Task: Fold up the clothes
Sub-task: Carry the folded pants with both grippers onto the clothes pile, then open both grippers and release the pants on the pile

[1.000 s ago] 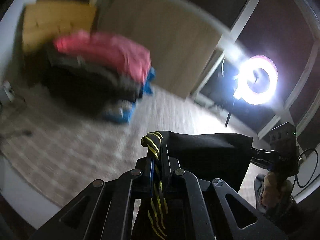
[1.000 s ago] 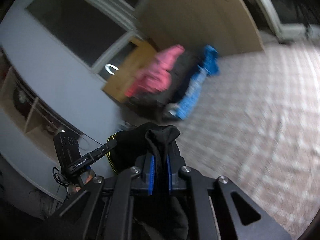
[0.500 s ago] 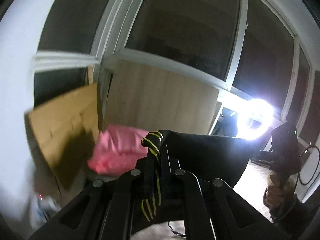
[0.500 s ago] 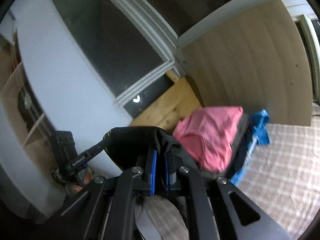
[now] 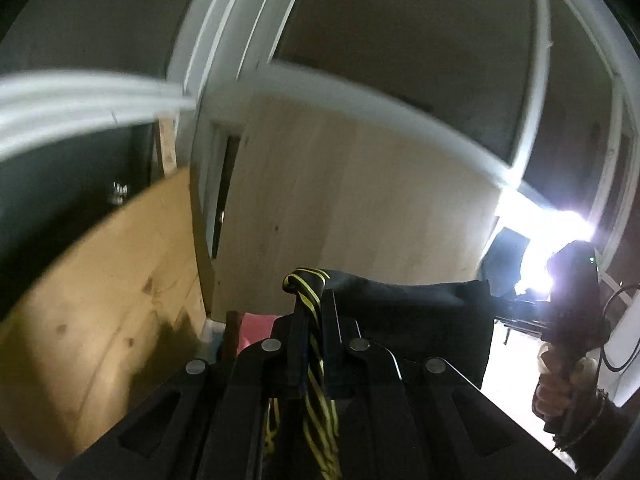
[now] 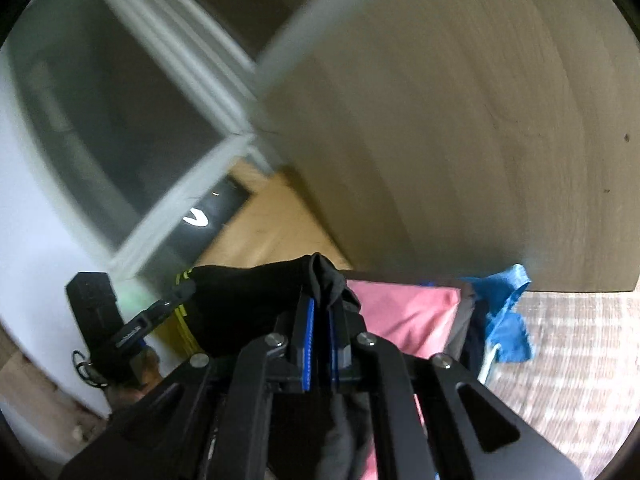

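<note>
A black garment (image 5: 416, 312) with yellow stripes is held up in the air, stretched between both grippers. My left gripper (image 5: 310, 308) is shut on its yellow-striped edge. My right gripper (image 6: 322, 304) is shut on the other black corner (image 6: 256, 296). In the left wrist view the right gripper (image 5: 576, 300) shows at the far right in a hand. In the right wrist view the left gripper (image 6: 132, 328) shows at the lower left.
A pile of clothes with a pink piece (image 6: 404, 316) on top and a blue piece (image 6: 508, 316) beside it lies on the checked surface (image 6: 580, 344). A light wooden board (image 5: 340, 216) and a yellow plywood sheet (image 5: 104, 304) lean behind. A bright lamp (image 5: 560, 232) glares at right.
Both grippers have lifted and tilted upward with the black garment. The pile and the checked surface have dropped low in both views; the window and boards now fill them.
</note>
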A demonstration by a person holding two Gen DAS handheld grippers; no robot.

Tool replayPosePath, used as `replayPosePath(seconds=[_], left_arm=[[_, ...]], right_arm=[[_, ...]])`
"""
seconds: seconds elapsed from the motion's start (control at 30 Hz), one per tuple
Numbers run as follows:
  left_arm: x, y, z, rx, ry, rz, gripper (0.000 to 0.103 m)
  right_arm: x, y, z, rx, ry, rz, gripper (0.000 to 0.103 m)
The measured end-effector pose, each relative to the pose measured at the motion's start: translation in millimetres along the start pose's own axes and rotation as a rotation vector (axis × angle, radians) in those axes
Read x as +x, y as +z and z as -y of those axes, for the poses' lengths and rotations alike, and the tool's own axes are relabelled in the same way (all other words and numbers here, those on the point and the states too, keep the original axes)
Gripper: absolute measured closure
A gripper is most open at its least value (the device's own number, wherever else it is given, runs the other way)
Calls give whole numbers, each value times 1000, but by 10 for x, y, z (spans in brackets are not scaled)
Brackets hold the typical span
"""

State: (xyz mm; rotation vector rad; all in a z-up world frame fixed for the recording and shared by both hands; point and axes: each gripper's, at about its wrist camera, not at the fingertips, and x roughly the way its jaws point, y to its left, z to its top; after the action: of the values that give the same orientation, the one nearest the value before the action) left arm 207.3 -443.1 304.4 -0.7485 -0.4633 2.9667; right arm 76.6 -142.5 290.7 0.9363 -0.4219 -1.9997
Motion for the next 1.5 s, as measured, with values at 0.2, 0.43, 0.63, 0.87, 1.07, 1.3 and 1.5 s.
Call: replayPosePath(seconds=[0.2, 0.43, 0.63, 0.87, 1.07, 1.3, 1.5], left_arm=[[883, -109, -496, -56, 194, -166, 97], [446, -6, -386, -31, 223, -99, 98], [498, -134, 111, 87, 47, -178, 80], [979, -449, -224, 16, 217, -321, 86], [497, -526, -39, 31, 290, -249, 73], [-117, -735, 532, 70, 172, -216, 56], [-26, -1248, 532, 1, 200, -351, 57]], right_arm=[[760, 15, 451, -11, -177, -153, 96], [443, 19, 30, -198, -249, -30, 58], [339, -17, -282, -317, -230, 25, 44], [171, 21, 26, -171, -286, 7, 44], [0, 23, 221, -65, -318, -3, 44], [-70, -677, -580, -327, -263, -87, 43], [40, -1323, -643, -383, -352, -266, 43]])
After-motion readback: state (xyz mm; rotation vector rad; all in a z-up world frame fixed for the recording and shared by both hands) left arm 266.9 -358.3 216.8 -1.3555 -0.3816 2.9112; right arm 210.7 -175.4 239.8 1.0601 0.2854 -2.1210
